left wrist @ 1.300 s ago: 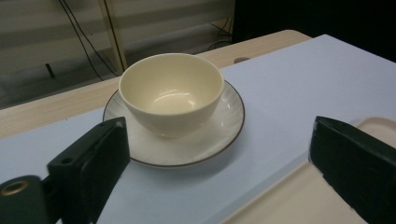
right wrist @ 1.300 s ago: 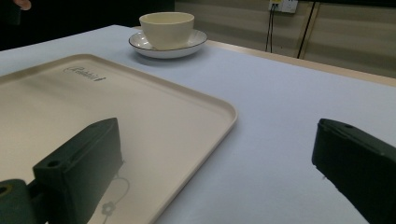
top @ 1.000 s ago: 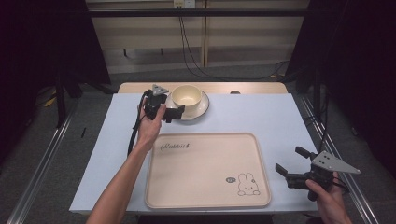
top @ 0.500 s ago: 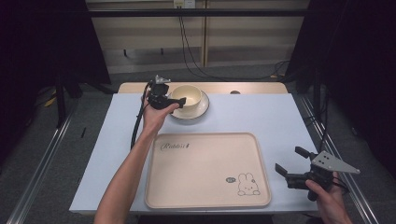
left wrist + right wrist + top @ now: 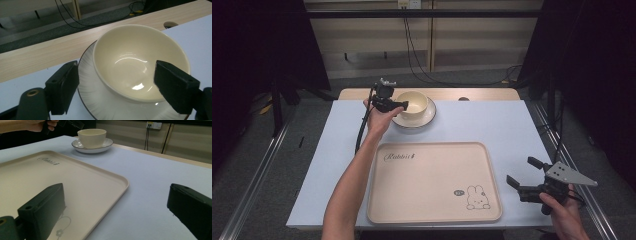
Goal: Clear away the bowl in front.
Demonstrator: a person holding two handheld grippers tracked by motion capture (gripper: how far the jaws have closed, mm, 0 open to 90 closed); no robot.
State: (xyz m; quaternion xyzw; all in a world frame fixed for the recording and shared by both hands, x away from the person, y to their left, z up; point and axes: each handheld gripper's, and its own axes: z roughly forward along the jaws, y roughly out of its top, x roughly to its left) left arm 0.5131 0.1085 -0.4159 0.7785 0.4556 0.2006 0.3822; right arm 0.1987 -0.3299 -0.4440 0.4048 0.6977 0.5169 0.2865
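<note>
A cream bowl [image 5: 413, 102] [image 5: 130, 50] [image 5: 91, 136] stands on a white saucer [image 5: 424, 120] [image 5: 86, 85] [image 5: 77, 145] with a dark rim, at the far middle of the table. My left gripper [image 5: 399, 105] [image 5: 116, 66] is at the bowl's left side. Its jaws have just been closing and stand open. One jaw is outside over the saucer and the other over the bowl's inside, with the bowl's wall between them, untouched. My right gripper [image 5: 519, 170] [image 5: 116, 188] hangs open and empty at the near right, beside the tray.
A large cream tray [image 5: 432, 180] [image 5: 37, 177] with a rabbit drawing lies empty at the near middle of the pale blue table top [image 5: 492, 125]. A wooden strip [image 5: 482, 94] runs along the far edge. The left gripper's cable [image 5: 362, 127] trails down beside the forearm.
The left hand has moved away from me and right, bringing its gripper onto the bowl's rim, and its jaws have narrowed. The right gripper has not moved.
</note>
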